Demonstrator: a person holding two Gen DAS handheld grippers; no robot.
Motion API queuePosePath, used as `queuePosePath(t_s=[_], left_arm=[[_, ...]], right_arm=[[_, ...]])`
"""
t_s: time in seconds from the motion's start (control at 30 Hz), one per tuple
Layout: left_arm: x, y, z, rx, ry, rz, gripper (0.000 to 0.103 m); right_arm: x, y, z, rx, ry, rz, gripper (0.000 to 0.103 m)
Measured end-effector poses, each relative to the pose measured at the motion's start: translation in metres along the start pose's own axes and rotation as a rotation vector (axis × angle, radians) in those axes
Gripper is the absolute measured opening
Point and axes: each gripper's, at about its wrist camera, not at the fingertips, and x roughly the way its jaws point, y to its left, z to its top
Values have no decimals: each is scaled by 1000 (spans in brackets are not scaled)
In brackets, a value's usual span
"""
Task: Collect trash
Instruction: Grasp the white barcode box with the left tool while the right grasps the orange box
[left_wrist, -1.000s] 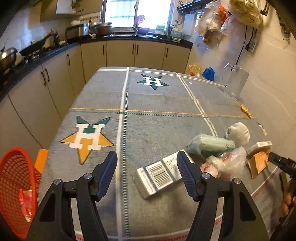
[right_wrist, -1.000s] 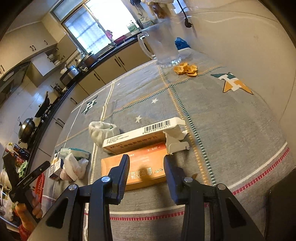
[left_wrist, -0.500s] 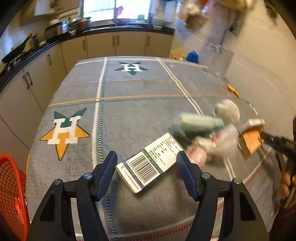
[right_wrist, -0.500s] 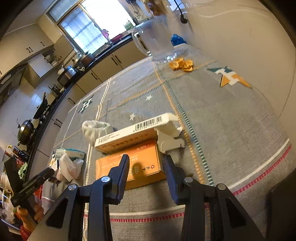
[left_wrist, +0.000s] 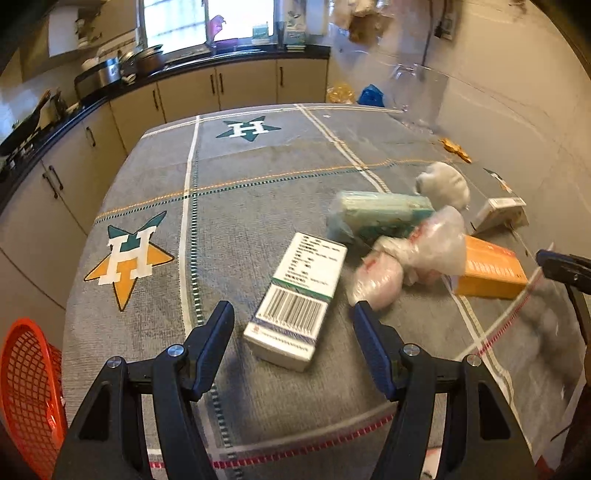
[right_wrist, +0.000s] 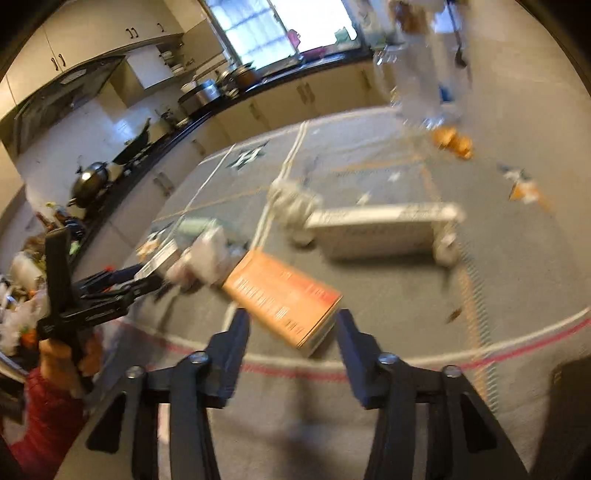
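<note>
A: Left gripper (left_wrist: 293, 325) spread wide, holding nothing. White box (left_wrist: 297, 301) on the cloth (left_wrist: 236, 206), right in front, nearer than a second ago, barcode end now facing the fingers. Not between them yet.

B: And the right gripper (right_wrist: 291, 325)?

A: Opening right now. Was narrower a moment back. Orange box (right_wrist: 282, 295) flat on the cloth, one corner poking in between the fingers, not pinched. Turned since before, now lying slantwise.

B: So nothing picked up?

A: Nothing. All trash still on the cloth: green pack (left_wrist: 376, 216), bag (left_wrist: 421, 254), white ball (left_wrist: 443, 181), long box (right_wrist: 384, 225), peel (right_wrist: 452, 142) far off by the jug (right_wrist: 424, 59).

B: Where to put it all?

A: Probably the red basket (left_wrist: 27, 384), low beside the table on the left. Something small already in there a second ago; hard to tell now.

B: Meaning of the changes?

A: Both grippers lined up on a box each. Likely next: slide forward, squeeze. White box probably first into the basket, being closest. Picture blurry on the right, so hard to be sure of the fit.
</note>
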Motion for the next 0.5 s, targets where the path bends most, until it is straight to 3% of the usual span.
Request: queuePosePath(t_s=[0.13, 0.2, 0.33, 0.4, 0.5], left_arm=[[7, -1, 4, -13, 0, 12, 64], [6, -1, 4, -22, -9, 12, 46], [3, 2, 1, -33, -10, 41, 45], [1, 6, -3, -45, 0, 46, 37], [-4, 10, -11, -69, 20, 45, 35]], right_arm=[[15, -3, 13, -14, -1, -7, 57], [27, -7, 18, 10, 6, 11, 57], [44, -10, 21, 47, 37, 52, 57], [49, -4, 18, 32, 67, 70, 57], [50, 11, 7, -14, 121, 131, 57]])
